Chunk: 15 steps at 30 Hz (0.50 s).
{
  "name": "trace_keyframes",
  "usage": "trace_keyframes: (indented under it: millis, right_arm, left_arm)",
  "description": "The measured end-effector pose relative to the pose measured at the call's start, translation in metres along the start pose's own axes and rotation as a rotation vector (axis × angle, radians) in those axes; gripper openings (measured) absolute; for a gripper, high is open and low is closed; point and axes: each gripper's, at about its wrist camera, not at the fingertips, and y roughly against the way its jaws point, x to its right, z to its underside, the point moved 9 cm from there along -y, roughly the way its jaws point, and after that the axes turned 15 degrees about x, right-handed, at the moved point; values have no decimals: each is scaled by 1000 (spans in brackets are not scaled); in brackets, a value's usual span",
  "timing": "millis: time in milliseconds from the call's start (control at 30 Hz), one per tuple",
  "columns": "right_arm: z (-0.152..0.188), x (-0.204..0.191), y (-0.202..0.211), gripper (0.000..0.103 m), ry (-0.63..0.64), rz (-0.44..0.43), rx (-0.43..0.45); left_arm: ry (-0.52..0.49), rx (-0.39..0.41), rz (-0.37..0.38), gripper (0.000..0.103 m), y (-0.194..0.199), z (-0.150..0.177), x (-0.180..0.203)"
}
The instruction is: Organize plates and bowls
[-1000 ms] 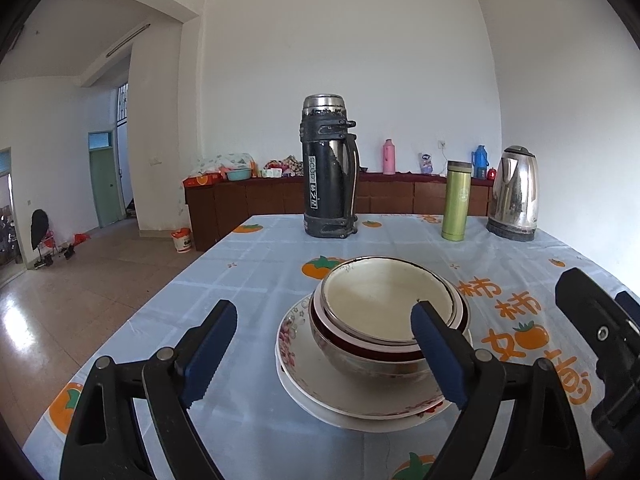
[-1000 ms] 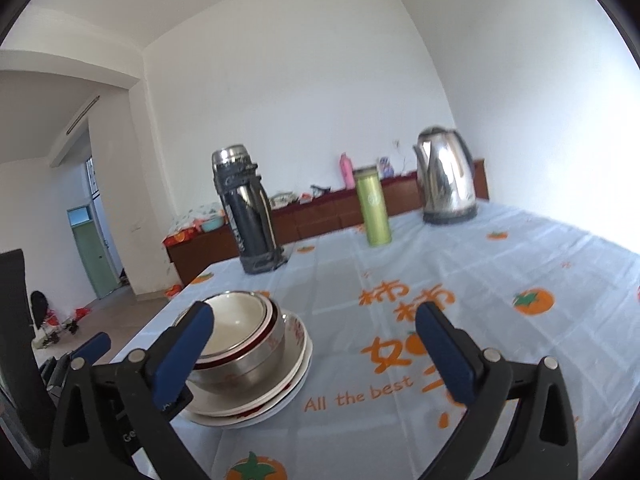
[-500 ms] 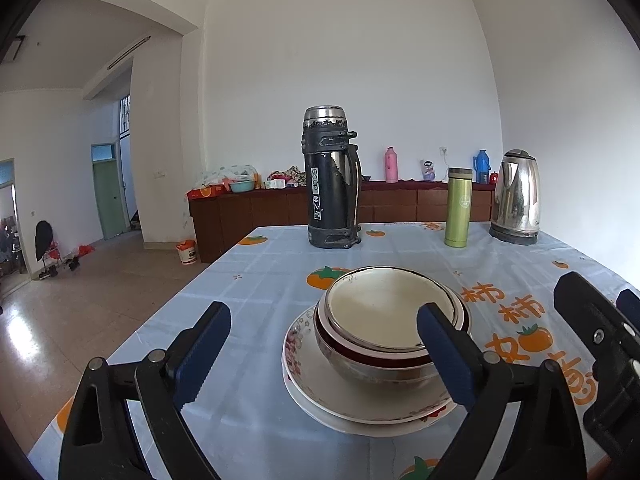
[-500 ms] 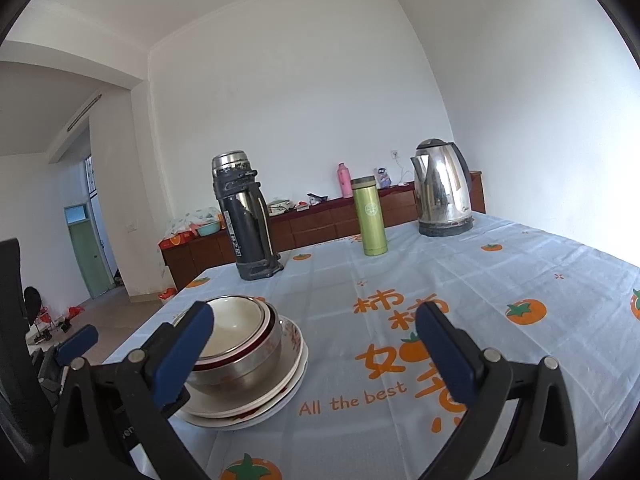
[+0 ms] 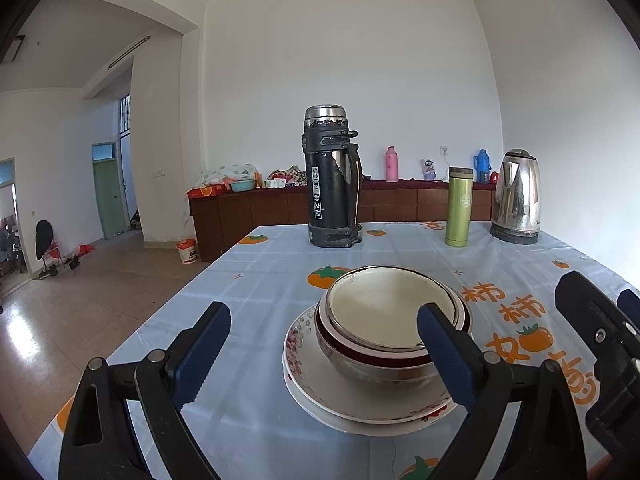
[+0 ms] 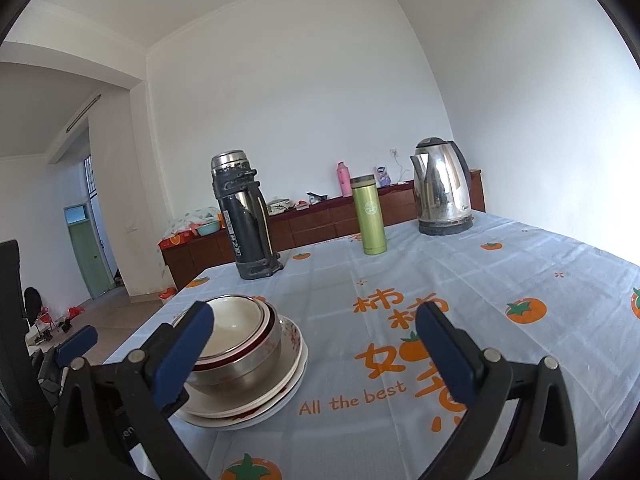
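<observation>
**Operator A:** Bowls (image 5: 394, 322) location, please. Scan left to right.

**Operator B:** Far left: tiled floor (image 5: 76, 304), green door (image 5: 108, 196), white walls. Next, a dark wooden sideboard (image 5: 256, 212) along the back wall, cluttered on top. The table stands in front of it under a pale blue tablecloth (image 5: 260, 280) printed with orange fruit. The bowls are nested on stacked plates (image 5: 320, 376) near the front edge of the cloth, slightly left of table centre in the right wrist view.

**Operator A:** Stack composition?

**Operator B:** White-lined bowl on top, a red-banded bowl under it, a metal bowl at the base. Beneath them, a floral-rimmed plate on a plain white one.

**Operator A:** Items behind the stack?

**Operator B:** Black thermos flask (image 5: 332, 178), upright. Right of it, a green tumbler (image 5: 459, 207). Further right, a steel kettle (image 5: 517, 198). All well apart from the stack.

**Operator A:** Tool status?

**Operator B:** Left gripper (image 5: 324, 352): jaws spread wide, released, nothing held; the stack sits just ahead, toward its right finger. Right gripper (image 6: 314, 352): jaws spread wide, empty; its left finger overlaps the stack in view, contact cannot be confirmed.
</observation>
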Motion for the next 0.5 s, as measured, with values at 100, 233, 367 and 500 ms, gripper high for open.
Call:
trace_keyframes:
  millis: [100,233,367,500]
  right_arm:
    - [0,0,0,103,0,0,0]
    - [0,0,0,103,1,0,1]
    - [-1,1,1,103,0,0,1]
    - [-1,1,1,103,1,0,2]
  left_arm:
    - [-1,-1,0,96,0,0,1]
    - [1,-1,1,96,0,0,0]
    - [2,-1,0,96,0,0,0]
    - [3,-2,-1,96,-1,0,1]
